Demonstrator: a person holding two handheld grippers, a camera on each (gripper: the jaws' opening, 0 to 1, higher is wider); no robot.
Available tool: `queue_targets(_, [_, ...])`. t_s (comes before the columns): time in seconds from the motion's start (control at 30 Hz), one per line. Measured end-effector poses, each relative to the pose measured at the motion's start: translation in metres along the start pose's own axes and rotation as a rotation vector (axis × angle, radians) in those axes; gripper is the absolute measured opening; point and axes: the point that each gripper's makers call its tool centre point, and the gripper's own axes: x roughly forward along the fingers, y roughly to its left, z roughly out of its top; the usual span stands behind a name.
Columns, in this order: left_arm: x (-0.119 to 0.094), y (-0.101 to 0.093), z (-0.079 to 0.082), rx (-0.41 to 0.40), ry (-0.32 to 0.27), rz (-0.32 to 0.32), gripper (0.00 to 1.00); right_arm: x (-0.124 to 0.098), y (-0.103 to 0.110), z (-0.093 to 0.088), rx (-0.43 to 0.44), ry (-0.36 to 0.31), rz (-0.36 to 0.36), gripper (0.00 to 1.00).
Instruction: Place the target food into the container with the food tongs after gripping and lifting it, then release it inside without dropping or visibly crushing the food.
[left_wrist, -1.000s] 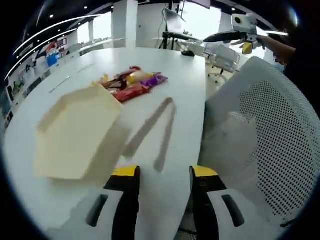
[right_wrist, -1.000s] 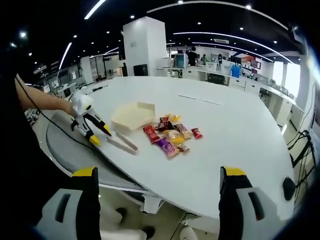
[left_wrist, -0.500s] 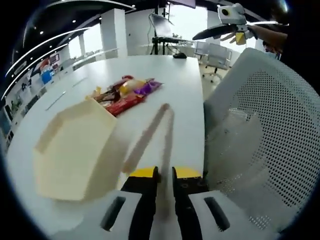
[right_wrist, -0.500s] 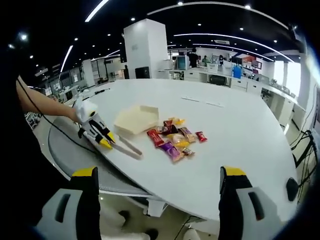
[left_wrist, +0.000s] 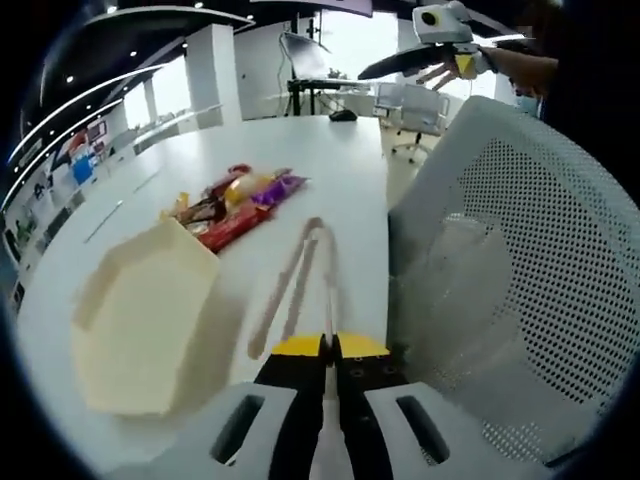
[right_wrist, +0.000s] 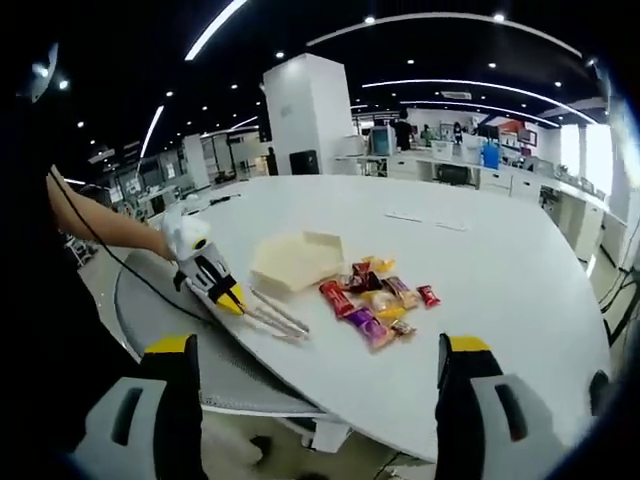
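My left gripper (left_wrist: 325, 352) has its jaws pressed together on the near end of the food tongs (left_wrist: 300, 285), which lie on the white table (left_wrist: 340, 170) straight ahead of it. The beige container (left_wrist: 140, 310) sits just left of the tongs, with the wrapped snacks (left_wrist: 235, 195) beyond it. My right gripper (right_wrist: 315, 350) is held spread wide and empty, well back from the table edge, with the snacks ahead between its jaws.

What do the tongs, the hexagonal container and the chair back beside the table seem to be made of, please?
Tongs: probably brushed metal, a dull grey sheen on thin flat arms. Hexagonal container: looks like matte cream paperboard or moulded pulp, with folded straight walls and no gloss; plastic can't be ruled out. Chair back: pale mesh fabric, with a visible grid of small holes.
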Motion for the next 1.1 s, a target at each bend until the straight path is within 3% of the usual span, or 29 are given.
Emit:
queue_targets(0.07, [-0.007,-0.004,0.018,0.017,-0.051,-0.005,0.0,0.005,0.005,-0.001,-0.101,0.048,0.008,0.79])
queue_targets(0.1, [-0.009,-0.006,0.025,0.014,-0.07,-0.002,0.0,0.01,0.008,0.005,-0.139,0.024,0.012,0.74])
queue_targets(0.2, [-0.019,-0.011,0.046,0.033,-0.12,0.002,0.0,0.023,0.025,0.028,-0.11,-0.094,0.069,0.67])
queue_targets(0.23, [-0.021,-0.014,0.052,0.04,-0.132,0.001,0.0,0.026,0.034,0.036,-0.081,-0.129,0.107,0.63])
queue_targets(0.3, [-0.029,-0.02,0.069,0.045,-0.175,-0.005,0.0,0.03,0.039,0.052,-0.091,-0.191,0.115,0.5])
queue_targets(0.47, [-0.052,-0.035,0.104,0.049,-0.27,-0.015,0.0,0.035,0.049,0.064,-0.074,-0.231,0.155,0.3])
queue_targets(0.5, [-0.058,-0.036,0.11,0.047,-0.287,-0.019,0.0,0.035,0.051,0.068,-0.029,-0.259,0.167,0.3])
queue_targets(0.67, [-0.081,-0.045,0.126,0.026,-0.343,-0.037,0.0,0.022,0.05,0.083,0.114,-0.345,0.228,0.5])
queue_targets(0.73, [-0.087,-0.051,0.134,0.029,-0.359,-0.058,0.0,0.018,0.053,0.088,0.105,-0.361,0.242,0.51])
queue_targets(0.83, [-0.097,-0.066,0.159,-0.002,-0.441,-0.123,0.0,0.016,0.071,0.102,0.106,-0.388,0.31,0.5])
queue_targets(0.97, [-0.103,-0.076,0.186,-0.028,-0.532,-0.167,0.0,0.019,0.088,0.115,0.06,-0.414,0.348,0.46])
queue_targets(1.1, [-0.108,-0.083,0.199,-0.039,-0.568,-0.208,0.0,0.019,0.1,0.124,0.063,-0.445,0.393,0.44])
